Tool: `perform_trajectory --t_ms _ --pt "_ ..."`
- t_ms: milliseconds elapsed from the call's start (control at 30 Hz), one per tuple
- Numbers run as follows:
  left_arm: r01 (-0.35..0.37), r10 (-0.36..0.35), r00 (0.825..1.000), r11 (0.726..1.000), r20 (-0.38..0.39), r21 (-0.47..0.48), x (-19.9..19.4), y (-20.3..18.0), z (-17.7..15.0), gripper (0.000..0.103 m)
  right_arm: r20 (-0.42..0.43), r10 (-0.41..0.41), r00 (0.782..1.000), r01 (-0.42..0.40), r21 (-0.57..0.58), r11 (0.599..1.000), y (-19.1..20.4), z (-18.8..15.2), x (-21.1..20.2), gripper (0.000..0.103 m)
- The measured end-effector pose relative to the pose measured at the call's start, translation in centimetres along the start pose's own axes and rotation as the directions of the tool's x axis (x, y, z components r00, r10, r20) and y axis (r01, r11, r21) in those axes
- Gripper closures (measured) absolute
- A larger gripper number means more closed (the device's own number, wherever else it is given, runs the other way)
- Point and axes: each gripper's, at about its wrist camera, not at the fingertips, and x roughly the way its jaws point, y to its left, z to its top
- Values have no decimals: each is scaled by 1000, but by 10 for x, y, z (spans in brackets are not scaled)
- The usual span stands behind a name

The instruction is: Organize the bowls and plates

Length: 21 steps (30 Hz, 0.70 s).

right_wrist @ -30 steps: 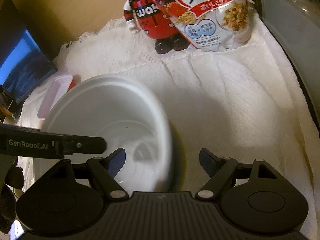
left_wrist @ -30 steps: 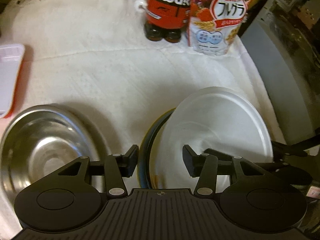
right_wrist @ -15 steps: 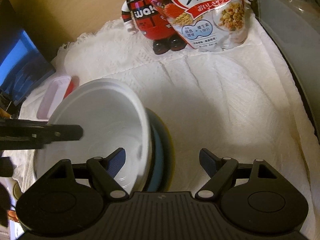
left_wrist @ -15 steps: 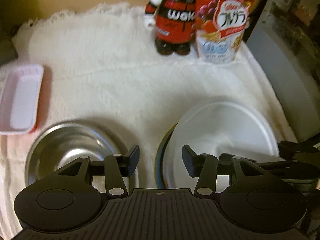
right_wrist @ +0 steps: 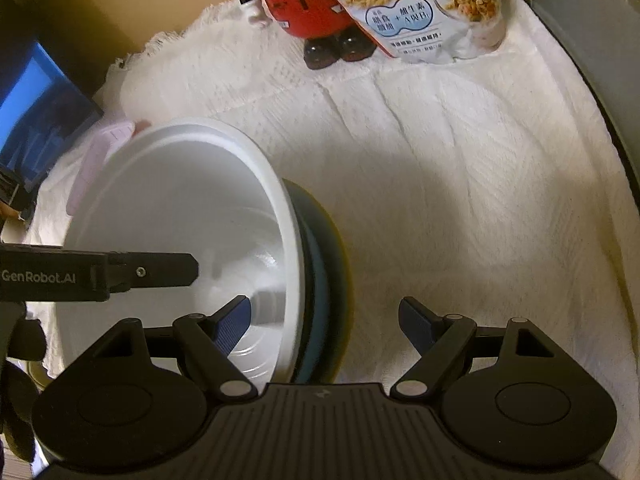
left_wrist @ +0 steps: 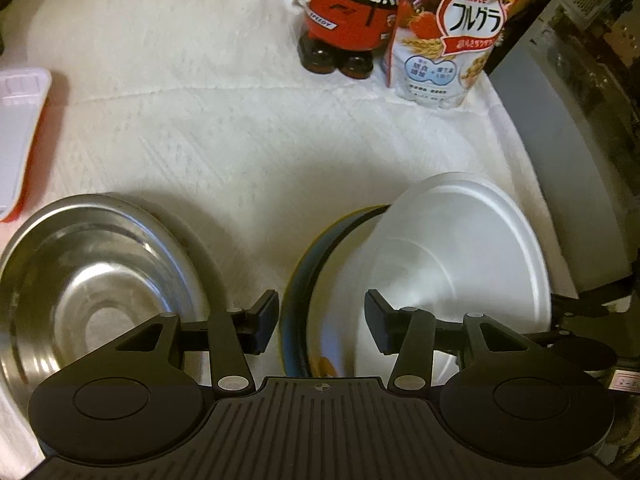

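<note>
Both grippers, left gripper (left_wrist: pixel 321 322) and right gripper (right_wrist: pixel 325 325), gape empty; only the left view shows the steel bowl (left_wrist: pixel 92 280).

1. A tablecloth (left_wrist: pixel 224 128) covers the table and bears everything else.
2. At the back stand a toy figure (left_wrist: pixel 352 12) and, touching it on its right, a cereal bag (left_wrist: pixel 444 44).
3. Near the front, a metal bowl (left_wrist: pixel 92 280) lies to the left; just beside it on the right, a tilted plastic bowl (left_wrist: pixel 452 256) leans in a plate (left_wrist: pixel 298 276).
4. A tray (left_wrist: pixel 20 136) lies at the far left, behind the metal bowl.
</note>
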Motion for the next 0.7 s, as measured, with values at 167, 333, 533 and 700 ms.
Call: perform_trajectory --t_ms 167,333,533,700 --pt "-14 14 1000 1000 -14 3 4 3 1 52 -12 29 999 -29 56 998 -7 0 5 15" --pt "8 -8 1000 1000 -13 5 1 2 0 52 -9 94 996 -91 190 978 -23 4 10 10" --pt "10 -10 1000 1000 -13 3 2 2 0 52 -25 78 997 -73 162 984 -19 5 10 10" --pt "16 -16 1000 1000 -21 4 4 3 2 52 -29 60 998 -57 103 993 -13 3 8 11"
